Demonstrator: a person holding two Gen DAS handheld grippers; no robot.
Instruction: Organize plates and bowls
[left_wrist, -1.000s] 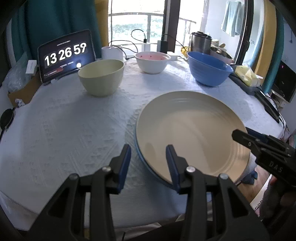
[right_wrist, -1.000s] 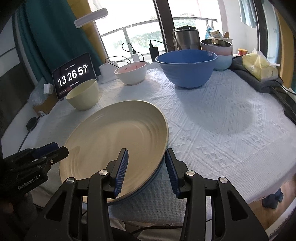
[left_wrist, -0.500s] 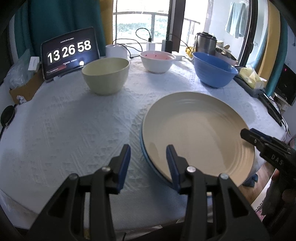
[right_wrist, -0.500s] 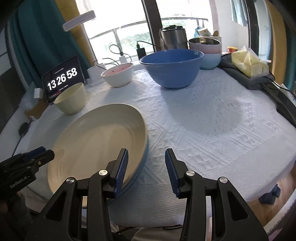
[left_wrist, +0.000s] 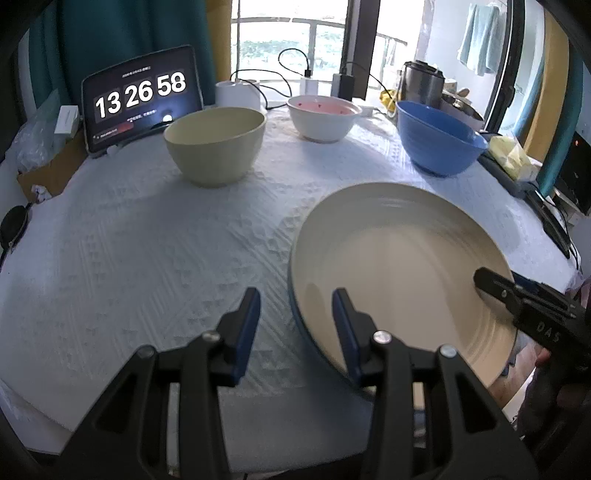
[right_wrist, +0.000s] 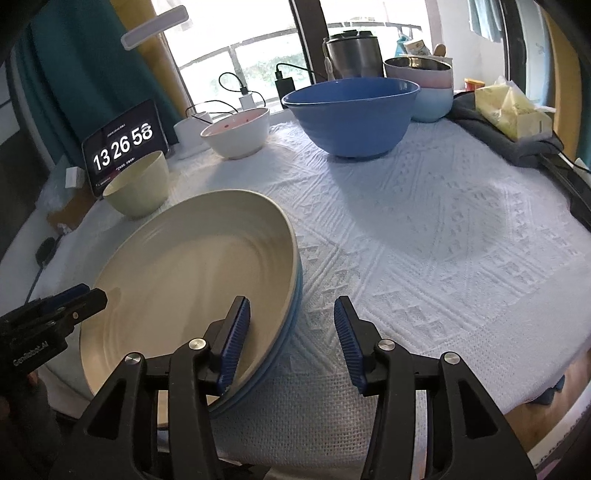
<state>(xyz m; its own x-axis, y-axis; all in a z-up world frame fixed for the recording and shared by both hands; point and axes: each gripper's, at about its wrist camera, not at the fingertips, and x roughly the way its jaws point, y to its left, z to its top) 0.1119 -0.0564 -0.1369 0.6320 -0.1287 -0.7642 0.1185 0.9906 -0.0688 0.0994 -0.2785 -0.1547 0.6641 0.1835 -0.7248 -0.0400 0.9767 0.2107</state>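
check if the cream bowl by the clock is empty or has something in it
Empty as far as visible: the cream bowl shows bare inner wall, but its bottom is hidden from both views.

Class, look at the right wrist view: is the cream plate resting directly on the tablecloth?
No: the cream plate sits on a blue plate.

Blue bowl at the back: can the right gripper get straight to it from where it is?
Probably yes. The right gripper is open and holds nothing, and only bare tablecloth lies between it and the blue bowl. The stacked plates sit off to its left.
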